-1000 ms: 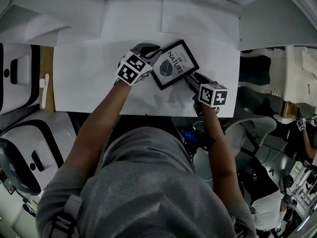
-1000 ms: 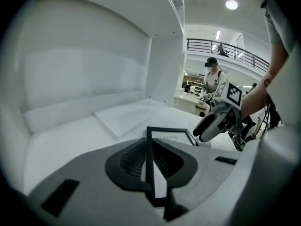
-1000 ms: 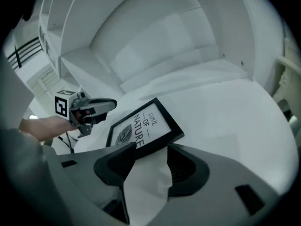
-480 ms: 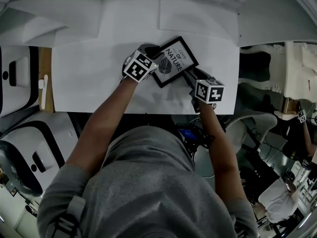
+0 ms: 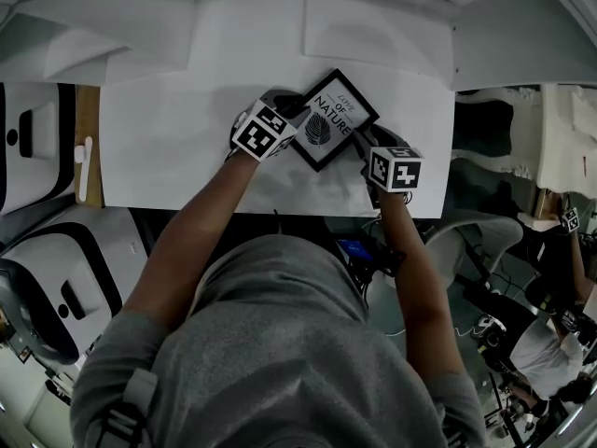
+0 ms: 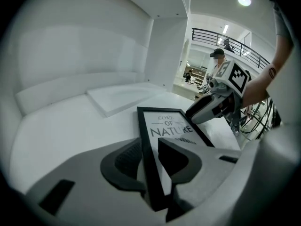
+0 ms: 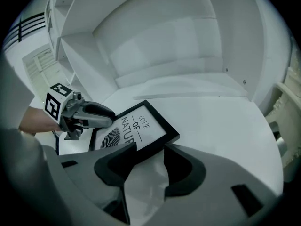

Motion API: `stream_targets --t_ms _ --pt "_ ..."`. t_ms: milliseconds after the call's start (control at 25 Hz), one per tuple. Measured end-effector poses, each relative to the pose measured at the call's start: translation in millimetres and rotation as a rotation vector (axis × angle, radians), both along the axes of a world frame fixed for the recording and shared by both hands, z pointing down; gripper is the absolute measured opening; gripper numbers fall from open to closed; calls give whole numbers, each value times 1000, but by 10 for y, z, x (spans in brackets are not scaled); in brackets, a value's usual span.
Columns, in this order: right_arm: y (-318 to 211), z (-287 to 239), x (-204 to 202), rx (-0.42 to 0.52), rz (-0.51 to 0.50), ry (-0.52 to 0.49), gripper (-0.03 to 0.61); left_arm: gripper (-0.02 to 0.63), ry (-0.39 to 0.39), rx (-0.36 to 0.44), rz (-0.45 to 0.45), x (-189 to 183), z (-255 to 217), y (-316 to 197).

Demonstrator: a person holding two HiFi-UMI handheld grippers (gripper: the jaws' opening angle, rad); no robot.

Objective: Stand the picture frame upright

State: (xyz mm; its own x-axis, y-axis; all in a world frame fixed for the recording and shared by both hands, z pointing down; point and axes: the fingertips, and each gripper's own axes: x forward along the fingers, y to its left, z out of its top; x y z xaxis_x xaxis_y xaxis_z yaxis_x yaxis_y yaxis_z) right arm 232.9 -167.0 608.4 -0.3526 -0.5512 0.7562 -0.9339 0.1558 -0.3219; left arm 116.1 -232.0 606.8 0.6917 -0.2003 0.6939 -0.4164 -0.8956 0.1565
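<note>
Black-edged, the "Love of Nature" picture frame (image 5: 331, 119) lies face up on the white table (image 5: 168, 147) towards 12 o'clock, its long axis running 7 to 1 o'clock. At its 9 o'clock rail the left gripper (image 6: 149, 157) straddles the edge, jaws spread, not pinching. The right gripper (image 7: 149, 161) waits wide and empty at 5 o'clock.

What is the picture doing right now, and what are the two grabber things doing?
picture frame: lying face up on the table, not standing yet.
left gripper: jaws apart, one on each side of the frame's edge, not pinching it.
right gripper: jaws apart, tips at the frame's opposite side.
</note>
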Motion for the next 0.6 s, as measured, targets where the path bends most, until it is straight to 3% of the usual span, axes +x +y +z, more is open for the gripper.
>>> stream_targets --t_ms 600 --pt "-114 -23 -181 -4 -239 124 193 110 -80 26 -7 -297 -1 255"
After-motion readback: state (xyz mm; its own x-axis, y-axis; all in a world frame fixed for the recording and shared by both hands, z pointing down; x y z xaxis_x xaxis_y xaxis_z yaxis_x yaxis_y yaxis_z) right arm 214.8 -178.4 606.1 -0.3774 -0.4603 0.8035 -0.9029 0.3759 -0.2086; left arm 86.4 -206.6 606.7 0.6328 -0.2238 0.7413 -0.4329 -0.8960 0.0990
